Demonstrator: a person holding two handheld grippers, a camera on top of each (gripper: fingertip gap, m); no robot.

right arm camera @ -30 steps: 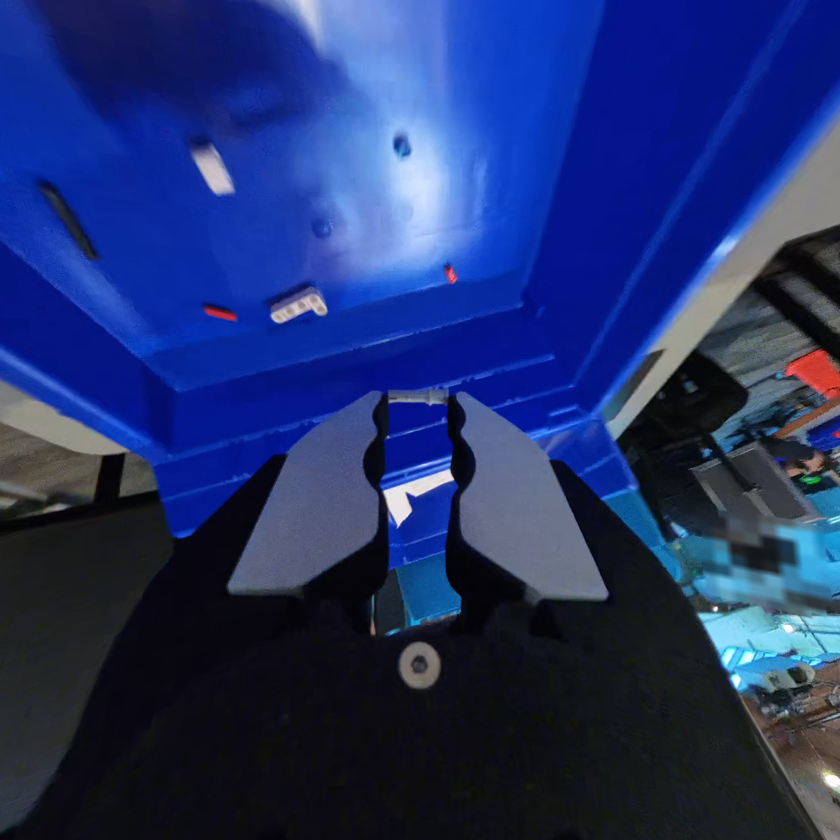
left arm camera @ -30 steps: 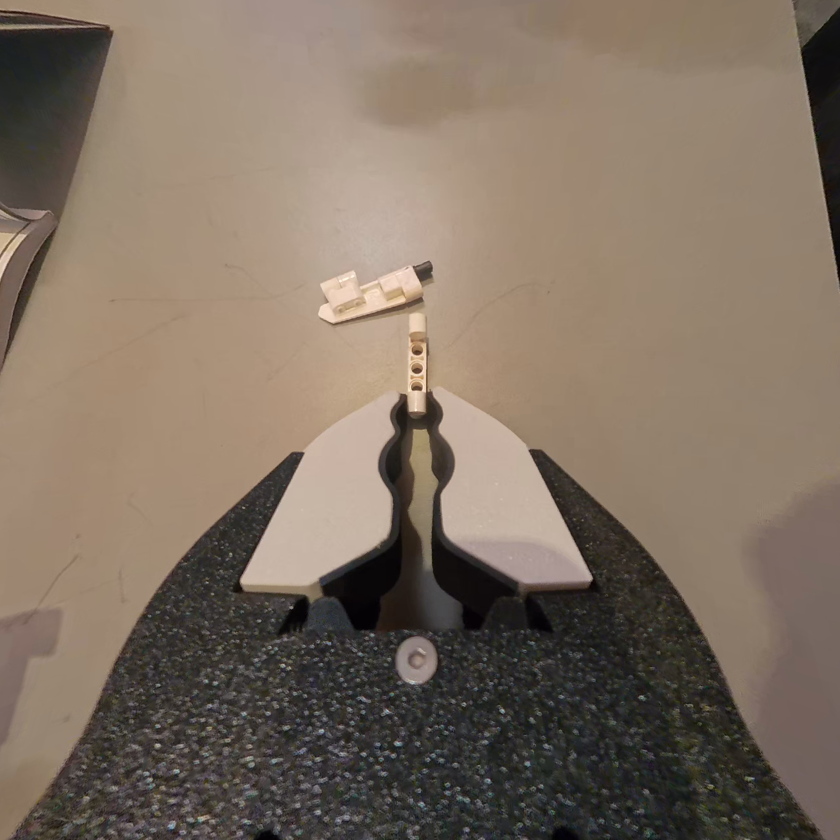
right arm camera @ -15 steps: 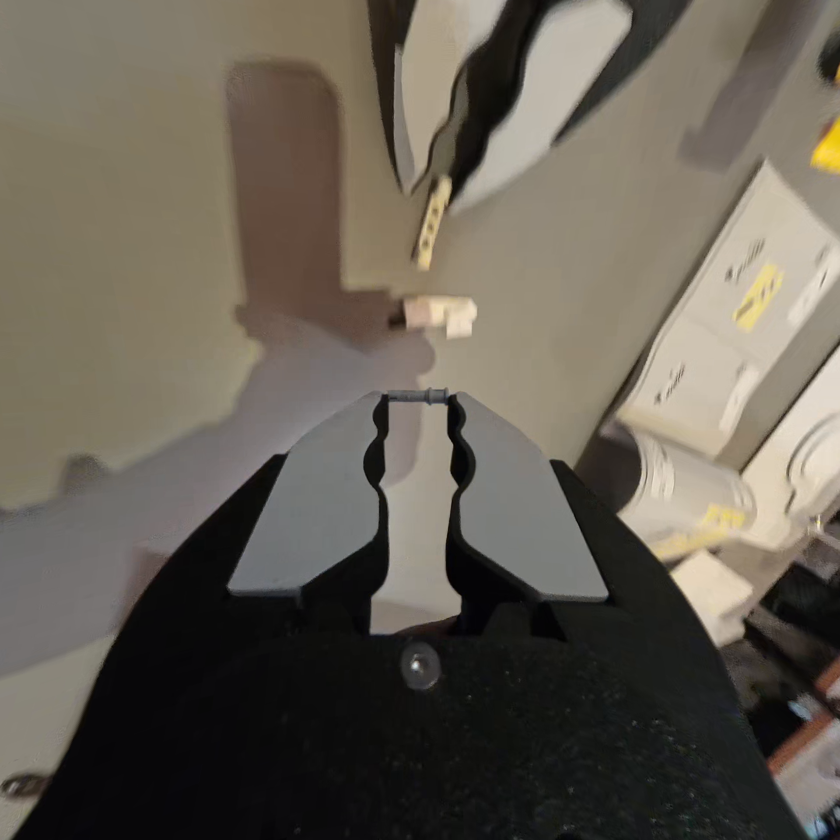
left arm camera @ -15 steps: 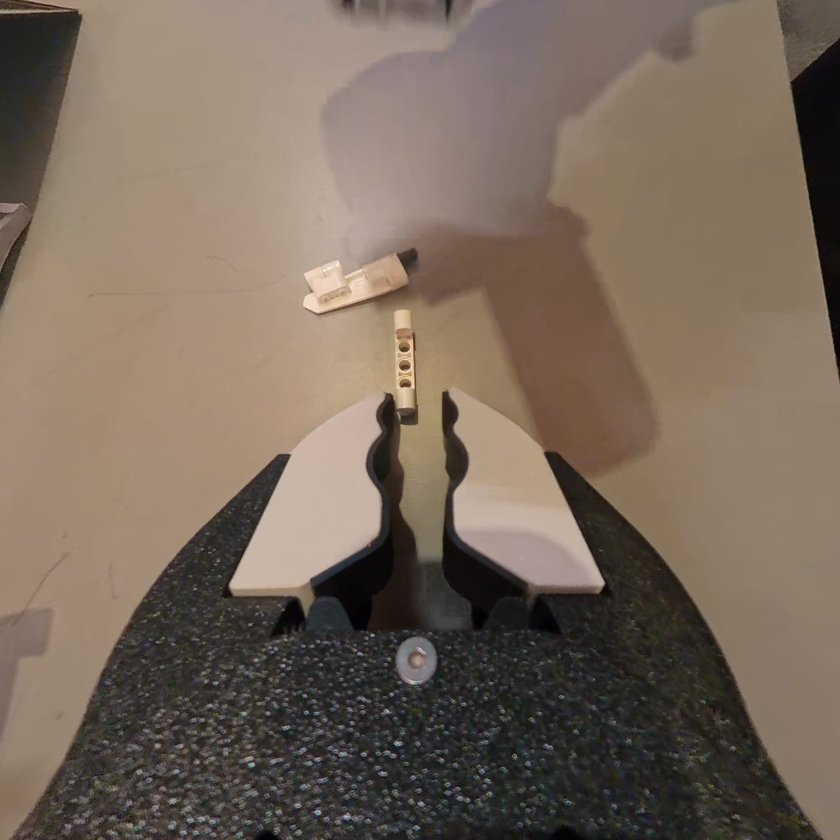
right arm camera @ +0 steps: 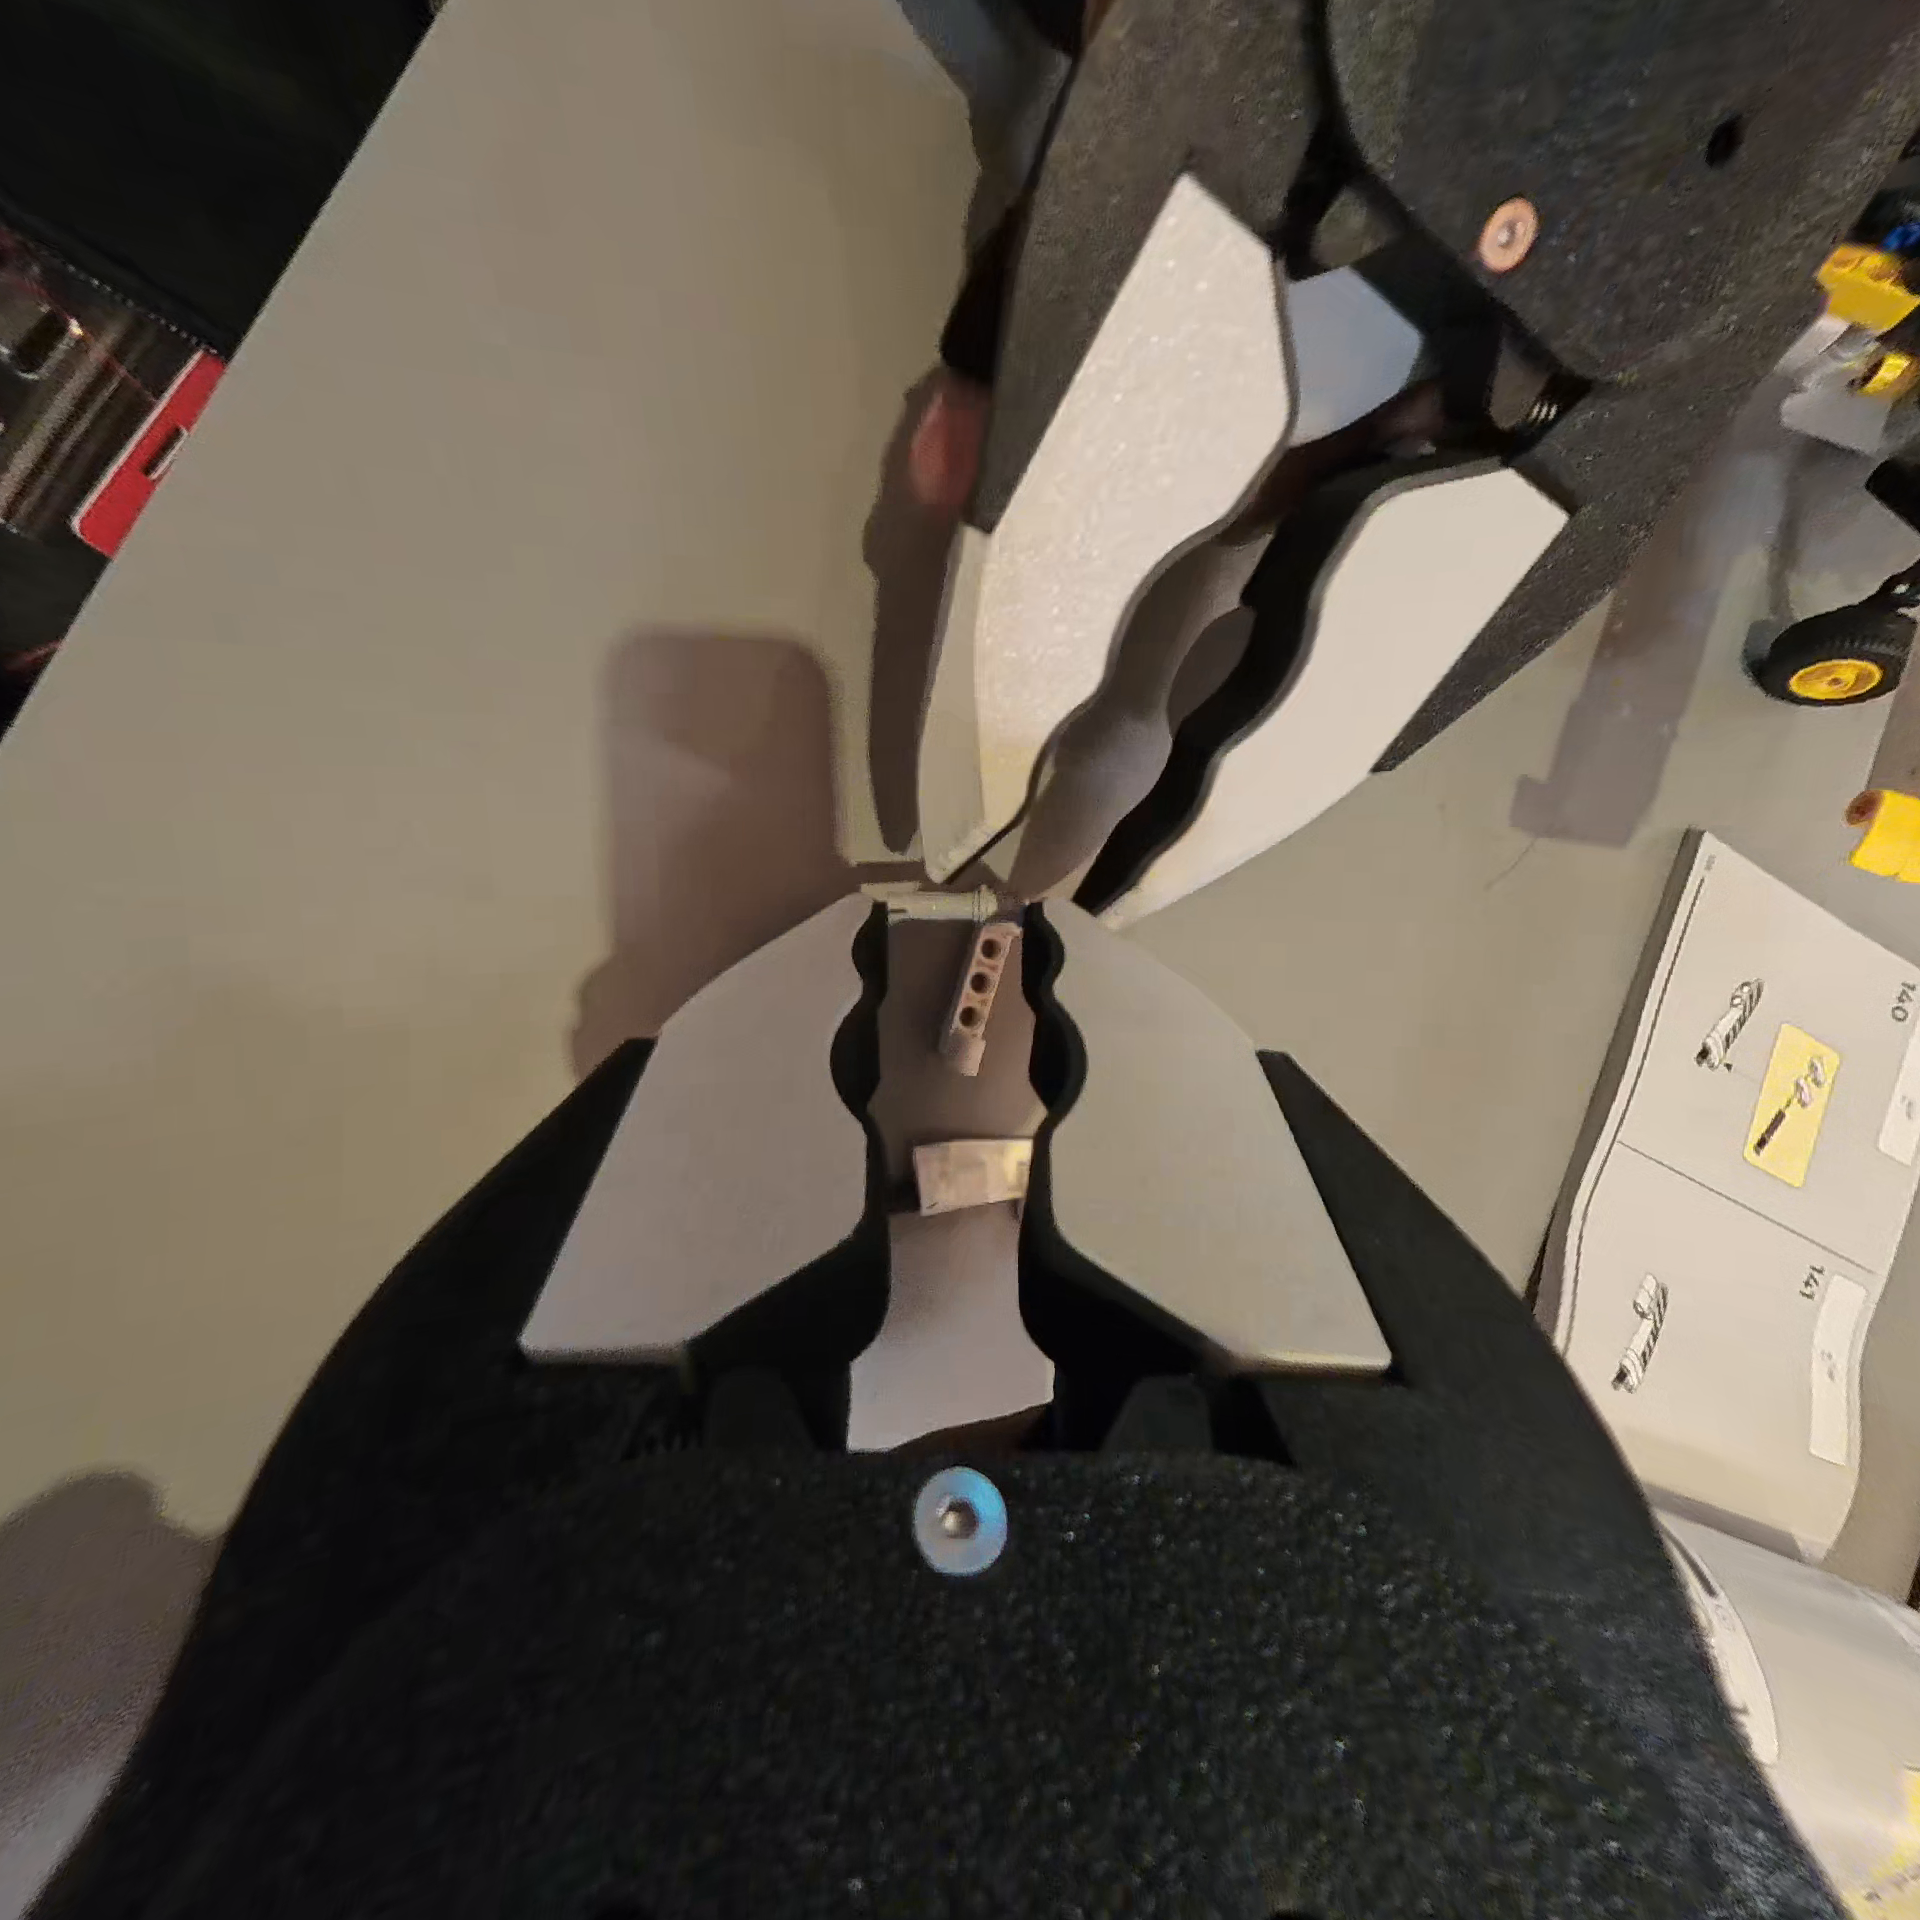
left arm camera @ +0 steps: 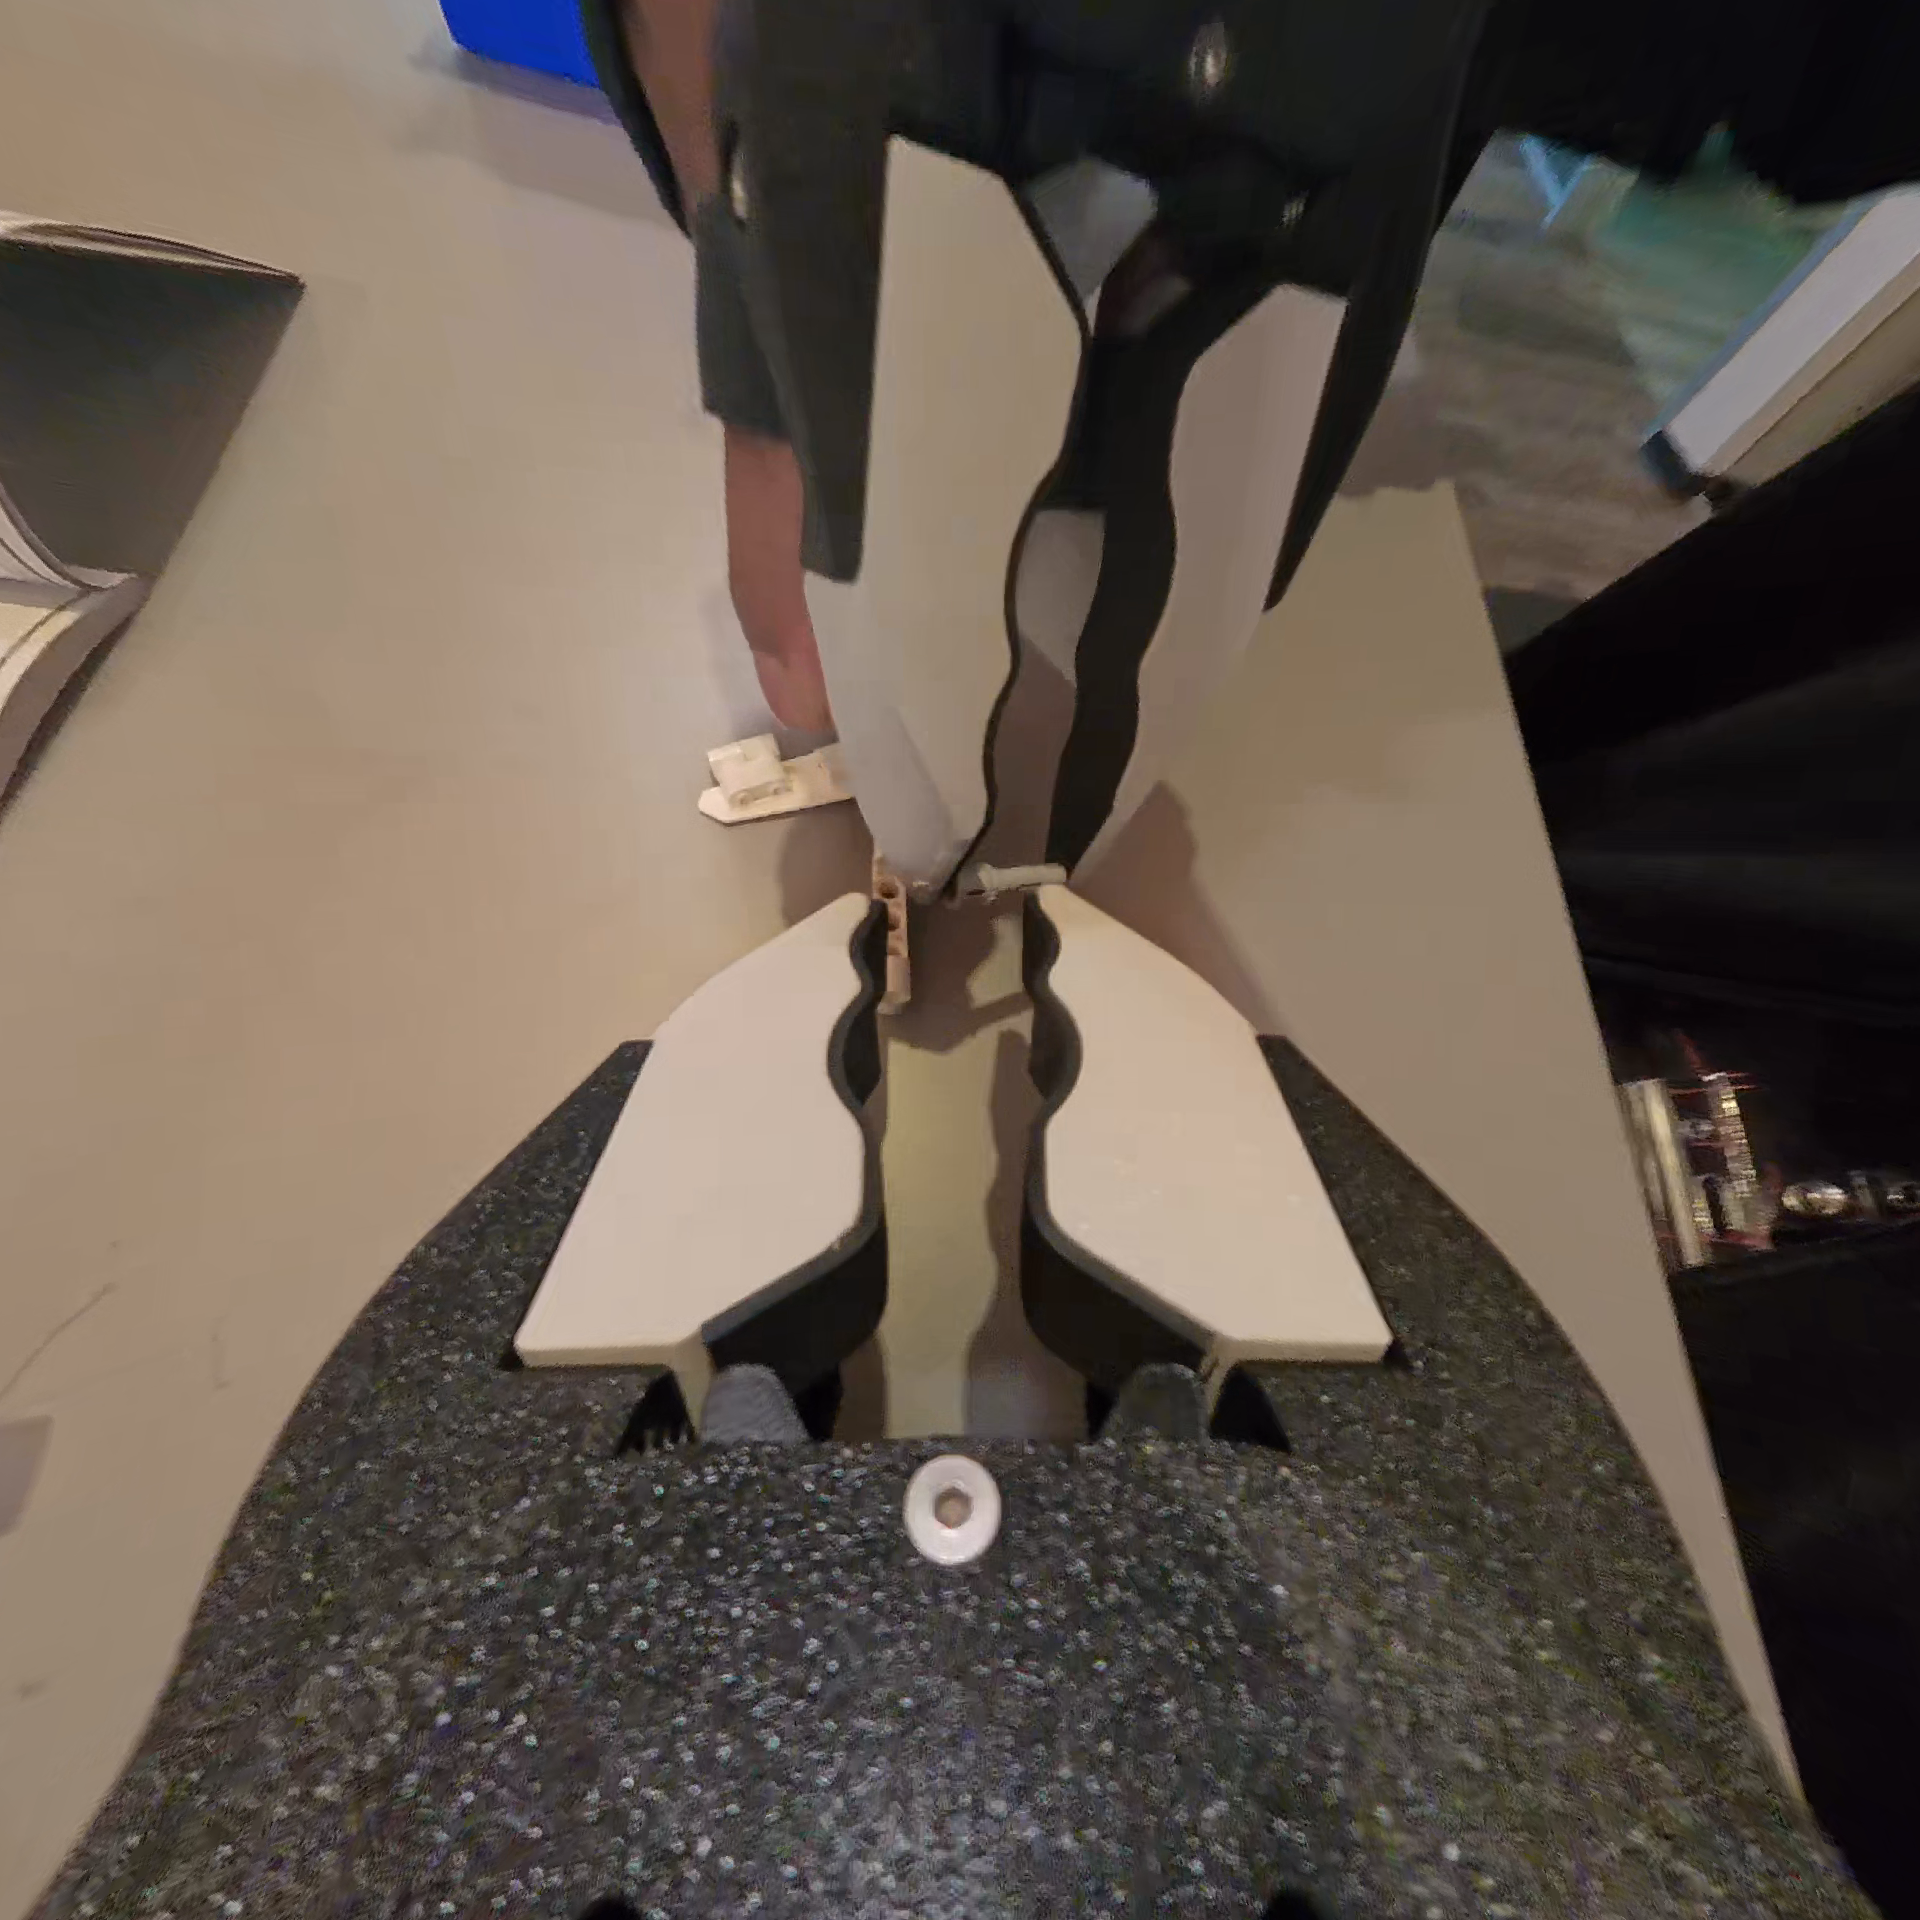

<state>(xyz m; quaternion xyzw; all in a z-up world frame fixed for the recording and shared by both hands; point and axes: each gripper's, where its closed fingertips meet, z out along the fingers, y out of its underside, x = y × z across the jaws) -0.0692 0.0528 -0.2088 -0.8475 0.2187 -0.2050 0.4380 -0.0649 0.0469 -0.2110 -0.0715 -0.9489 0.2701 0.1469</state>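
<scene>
Grey axle pin (right arm camera: 940, 906): held crosswise between the two fingertips of the right gripper (right arm camera: 954, 914), one pad against each end, just above the table (left arm camera: 436, 644). In the left wrist view the same pin (left arm camera: 1013, 876) spans the tips of the right gripper (left arm camera: 1003, 883), which comes down from above.

Table: beige, bearing all the parts. An open instruction booklet (right arm camera: 1756, 1174) lies at the table's edge beside the right gripper, with a yellow-and-black wheeled model (right arm camera: 1860, 665) beyond it.

Left gripper (left arm camera: 956, 920): jaws parted to a narrow gap, nothing clamped. Its tips stand just in front of the right gripper's tips, nearly touching them.

White assembly (left arm camera: 764, 781): a flat plate with blocks on top, lying on the table just beyond the gripper tips.

Tan beam (left arm camera: 896, 951): short, with three holes, lying on the table between the left gripper's fingers, against the inner face of one finger (left arm camera: 748, 1091); the other pad stands apart from it. In the right wrist view the beam (right arm camera: 975, 992) lies directly beneath the pin.
</scene>
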